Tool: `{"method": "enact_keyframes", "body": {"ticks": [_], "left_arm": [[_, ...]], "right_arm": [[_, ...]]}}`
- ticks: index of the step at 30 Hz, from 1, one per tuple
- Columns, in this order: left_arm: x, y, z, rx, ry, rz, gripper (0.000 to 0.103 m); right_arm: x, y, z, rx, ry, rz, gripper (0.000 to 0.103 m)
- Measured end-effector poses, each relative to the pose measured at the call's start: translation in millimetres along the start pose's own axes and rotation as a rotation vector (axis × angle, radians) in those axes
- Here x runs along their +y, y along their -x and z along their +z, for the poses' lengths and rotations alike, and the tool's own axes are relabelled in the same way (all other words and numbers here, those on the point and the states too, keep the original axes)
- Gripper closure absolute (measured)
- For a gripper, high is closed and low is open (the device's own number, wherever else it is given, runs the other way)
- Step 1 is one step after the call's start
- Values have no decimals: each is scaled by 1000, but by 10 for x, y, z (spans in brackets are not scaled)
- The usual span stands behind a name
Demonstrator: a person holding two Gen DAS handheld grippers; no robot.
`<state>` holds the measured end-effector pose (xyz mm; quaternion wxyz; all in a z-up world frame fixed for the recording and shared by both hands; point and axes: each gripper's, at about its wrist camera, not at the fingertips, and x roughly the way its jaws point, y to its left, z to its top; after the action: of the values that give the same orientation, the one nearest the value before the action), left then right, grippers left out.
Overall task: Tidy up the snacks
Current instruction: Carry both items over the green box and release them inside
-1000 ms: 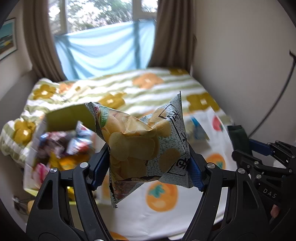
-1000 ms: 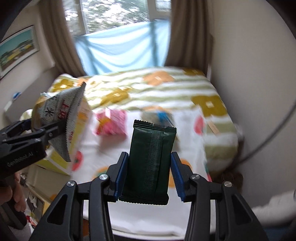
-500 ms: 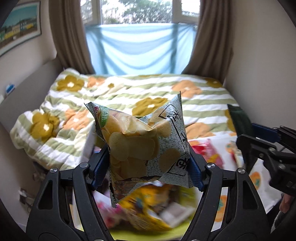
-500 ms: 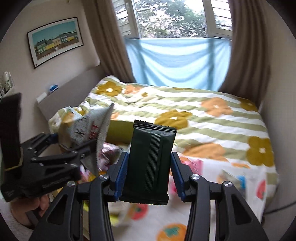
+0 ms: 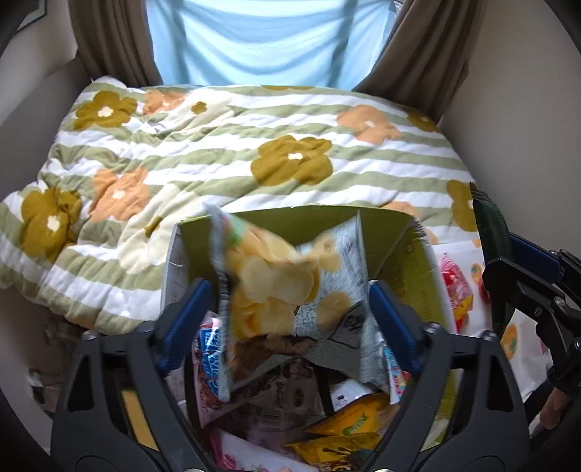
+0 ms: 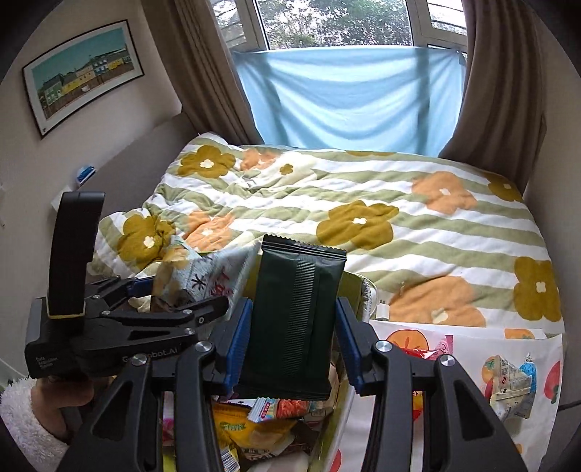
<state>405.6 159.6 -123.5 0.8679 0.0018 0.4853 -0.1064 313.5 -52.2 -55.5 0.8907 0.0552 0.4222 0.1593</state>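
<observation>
My left gripper (image 5: 290, 308) had its jaws spread wide, gripping nothing; my right gripper (image 6: 294, 337) sat clamped, just right of it.

Domestic bedroom. A bed (image 6: 363, 218) fills the room, covered by a quilt (image 5: 218, 145) with green stripes and large yellow and orange flowers. Behind it a window (image 6: 345, 21) looks onto trees, framed by brown curtains (image 6: 501, 90) with a pale blue sheet (image 6: 348, 98) hung across its lower part. A framed picture (image 6: 83, 76) of coloured houses hangs on the plain wall, and a cardboard box (image 5: 399, 232) of snack packets stands at the foot of the bed
</observation>
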Motion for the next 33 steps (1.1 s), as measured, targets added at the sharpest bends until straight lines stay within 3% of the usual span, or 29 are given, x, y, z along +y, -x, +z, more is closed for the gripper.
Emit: {"method": "enact_keyframes", "body": {"ticks": [1, 8, 20, 21, 22, 25, 33], "left_arm": [[5, 2, -4, -5, -4, 11, 1], [149, 60, -225, -15, 100, -18, 1], [240, 183, -365, -14, 132, 83, 1], [249, 200, -371, -17, 135, 86, 1], [256, 212, -375, -20, 138, 86, 1], [266, 241, -422, -23, 146, 93, 1], [224, 406, -616, -31, 141, 100, 1]], "right_arm": [[-6, -45, 10, 10, -6, -3, 61], [-19, -300, 47, 61, 8, 9, 61], [-113, -605, 75, 111, -28, 75, 60], [-117, -616, 77, 111, -34, 74, 53], [-118, -623, 74, 109, -36, 67, 39], [-122, -606, 32, 102, -42, 73, 20], [-42, -422, -121, 89, -33, 57, 19]]}}
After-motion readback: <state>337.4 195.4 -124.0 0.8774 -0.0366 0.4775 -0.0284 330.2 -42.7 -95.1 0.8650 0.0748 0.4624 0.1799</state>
